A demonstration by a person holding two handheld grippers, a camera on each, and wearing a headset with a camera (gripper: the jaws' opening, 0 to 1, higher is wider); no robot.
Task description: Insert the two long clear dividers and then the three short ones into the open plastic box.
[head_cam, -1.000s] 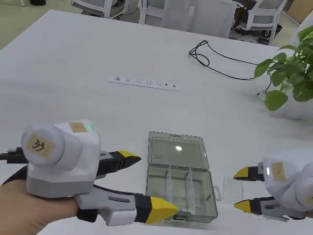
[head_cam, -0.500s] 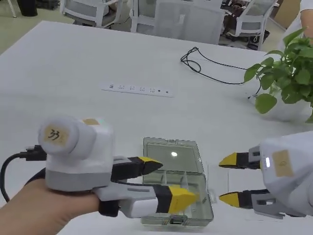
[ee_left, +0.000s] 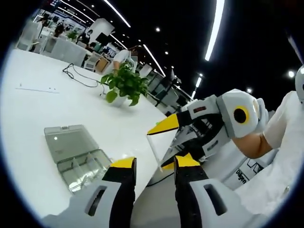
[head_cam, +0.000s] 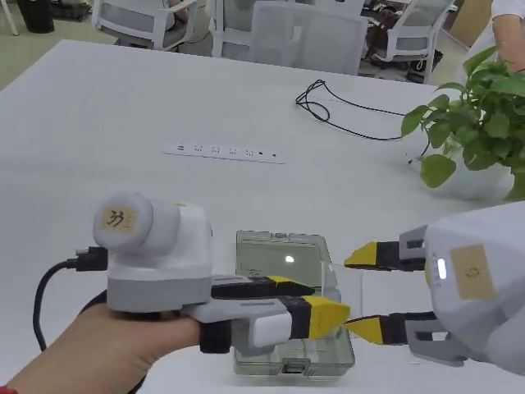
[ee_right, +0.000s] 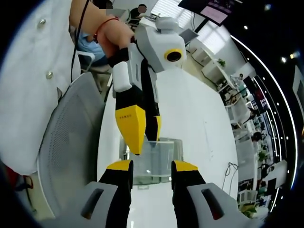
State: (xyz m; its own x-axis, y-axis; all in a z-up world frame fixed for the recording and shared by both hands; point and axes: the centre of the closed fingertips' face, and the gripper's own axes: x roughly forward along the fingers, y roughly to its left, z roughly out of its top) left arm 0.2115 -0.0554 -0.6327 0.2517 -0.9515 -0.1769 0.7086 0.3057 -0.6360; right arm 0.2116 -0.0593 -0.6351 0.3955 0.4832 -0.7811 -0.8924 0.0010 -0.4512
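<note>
Clear divider (ee_left: 156,149) held up by the open box (head_cam: 279,248).
The right gripper (head_cam: 365,291) has wide jaws pinching the divider by its edges near the box's right side. The left gripper (head_cam: 316,302) has narrowly parted jaws holding nothing. Other dividers stand in the box's tray.

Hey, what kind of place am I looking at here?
Probably an open-plan office or lab: a large white table, office chairs behind it, a power strip and a plant.
</note>
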